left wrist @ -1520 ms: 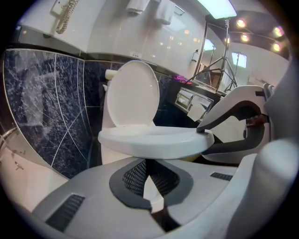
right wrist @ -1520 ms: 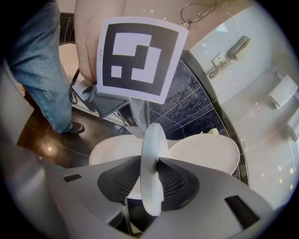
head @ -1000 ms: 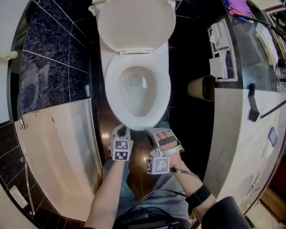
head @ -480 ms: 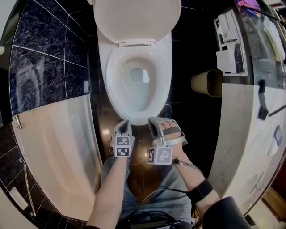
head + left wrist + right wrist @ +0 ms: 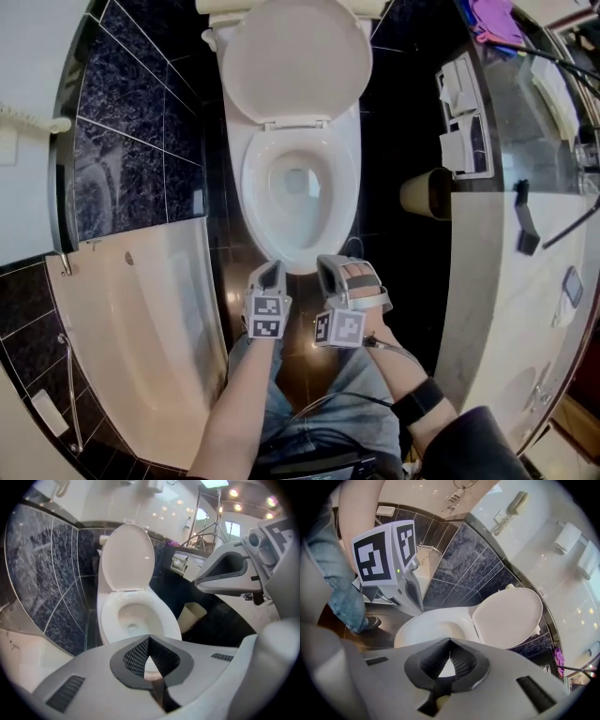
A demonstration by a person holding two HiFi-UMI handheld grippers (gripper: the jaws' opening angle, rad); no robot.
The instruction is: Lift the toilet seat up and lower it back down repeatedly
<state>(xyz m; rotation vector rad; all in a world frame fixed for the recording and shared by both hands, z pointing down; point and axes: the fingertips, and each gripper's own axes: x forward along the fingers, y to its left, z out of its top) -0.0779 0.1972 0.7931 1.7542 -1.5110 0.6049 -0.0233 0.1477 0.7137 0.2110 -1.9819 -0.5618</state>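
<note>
Along the left, a glossy cream bathtub (image 5: 141,319) with a long curved rim, backed by dark marbled wall tiles (image 5: 131,159) crossed by pale grout lines. On the right, a pale polished stone counter (image 5: 492,309), rounded at its edge. Between them, far and central, a smooth white porcelain toilet (image 5: 298,264) on a dark, shiny floor (image 5: 384,225). Lid (image 5: 295,61) raised at the far end, a plain broad oval. Toilet seat (image 5: 255,187) lying flat on the bowl, a white egg-shaped ring, touched by neither gripper. Right of the bowl, a tan round bin (image 5: 427,190). Nearest, just short of the bowl's front edge, the grey moulded left gripper (image 5: 271,270) and right gripper (image 5: 330,265) side by side, each carrying a black-and-white marker cube. Both pairs of jaws closed together, ribbed dark pads (image 5: 136,656) meeting at the tips, nothing between.
</note>
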